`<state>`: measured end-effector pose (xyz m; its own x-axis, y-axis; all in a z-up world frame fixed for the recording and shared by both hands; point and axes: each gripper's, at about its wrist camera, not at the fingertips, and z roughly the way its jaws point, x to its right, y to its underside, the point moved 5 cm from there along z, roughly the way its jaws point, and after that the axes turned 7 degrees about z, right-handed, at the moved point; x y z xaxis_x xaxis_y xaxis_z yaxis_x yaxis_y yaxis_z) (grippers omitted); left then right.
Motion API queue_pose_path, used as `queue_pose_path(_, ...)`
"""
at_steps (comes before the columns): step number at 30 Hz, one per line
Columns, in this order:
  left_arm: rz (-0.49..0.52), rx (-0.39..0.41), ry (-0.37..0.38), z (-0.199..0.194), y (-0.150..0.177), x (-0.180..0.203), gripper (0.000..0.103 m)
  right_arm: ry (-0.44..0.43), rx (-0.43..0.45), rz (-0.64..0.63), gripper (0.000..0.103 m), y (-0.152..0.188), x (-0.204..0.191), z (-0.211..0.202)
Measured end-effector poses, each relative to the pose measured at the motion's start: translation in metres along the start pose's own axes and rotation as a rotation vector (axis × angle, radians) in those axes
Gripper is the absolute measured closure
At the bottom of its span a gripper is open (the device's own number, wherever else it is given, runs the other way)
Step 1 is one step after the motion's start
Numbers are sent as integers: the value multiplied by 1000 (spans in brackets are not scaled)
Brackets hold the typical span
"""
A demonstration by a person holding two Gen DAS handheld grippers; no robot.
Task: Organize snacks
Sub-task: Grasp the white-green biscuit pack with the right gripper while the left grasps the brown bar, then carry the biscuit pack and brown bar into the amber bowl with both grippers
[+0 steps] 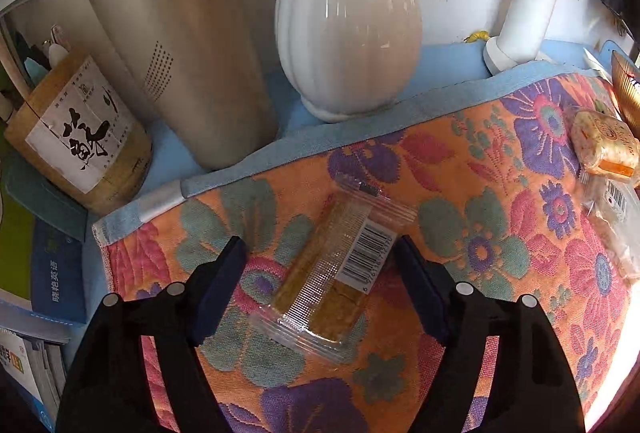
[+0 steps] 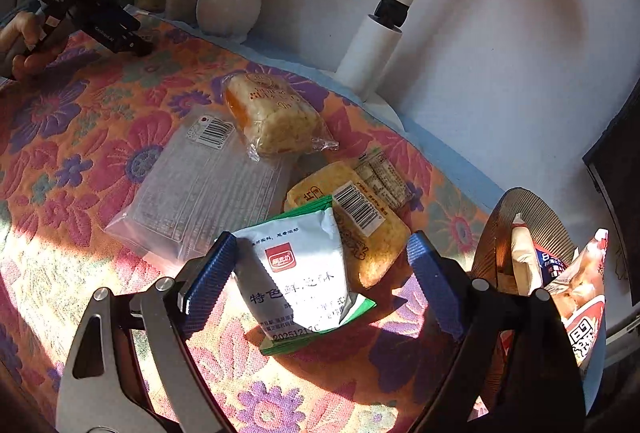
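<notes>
My left gripper [image 1: 320,253] is open, its fingers on either side of a clear-wrapped golden snack bar [image 1: 332,269] with a barcode, lying on the floral cloth [image 1: 500,233]. My right gripper [image 2: 320,253] is open around a white-and-green snack packet [image 2: 304,273] that lies on the cloth. Beyond it lie a yellow barcode-labelled snack [image 2: 360,221], a wrapped rice cake [image 2: 272,117] and a clear flat pack [image 2: 200,185]. A brown ribbed basket [image 2: 496,225] at right holds several snack packs. The left gripper also shows in the right wrist view [image 2: 136,41], far left.
A white vase [image 1: 348,21], a beige cylinder [image 1: 176,33] and a bamboo holder [image 1: 80,137] stand behind the cloth. A white lamp base [image 1: 520,25] is at the back right. Books [image 1: 44,273] are stacked at the left. The rice cake [image 1: 604,145] lies at the far right.
</notes>
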<state>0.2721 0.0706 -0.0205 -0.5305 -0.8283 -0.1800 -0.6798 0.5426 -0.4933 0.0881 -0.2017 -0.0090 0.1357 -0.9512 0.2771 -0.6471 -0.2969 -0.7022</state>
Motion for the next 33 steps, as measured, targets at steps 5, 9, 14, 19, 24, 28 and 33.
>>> queue_pose_path(5,-55,21,14,-6,8,9,38,-28,-29,31,22,3,-3,0)
queue_pose_path(9,-52,17,20,-15,12,26,64,-54,-78,43,48,11,-10,-4)
queue_pose_path(14,-58,15,15,-28,16,64,68,-75,-111,154,53,25,2,-15)
queue_pose_path(19,-90,87,93,-75,40,109,68,-125,-112,315,53,50,22,-49)
queue_pose_path(24,-53,137,174,-112,69,176,68,-112,-208,469,53,89,31,-75)
queue_pose_path(28,-42,142,258,-128,87,217,68,-117,-276,596,53,122,34,-80)
queue_pose_path(33,-17,131,289,-134,94,256,68,-172,-250,600,35,136,26,-97)
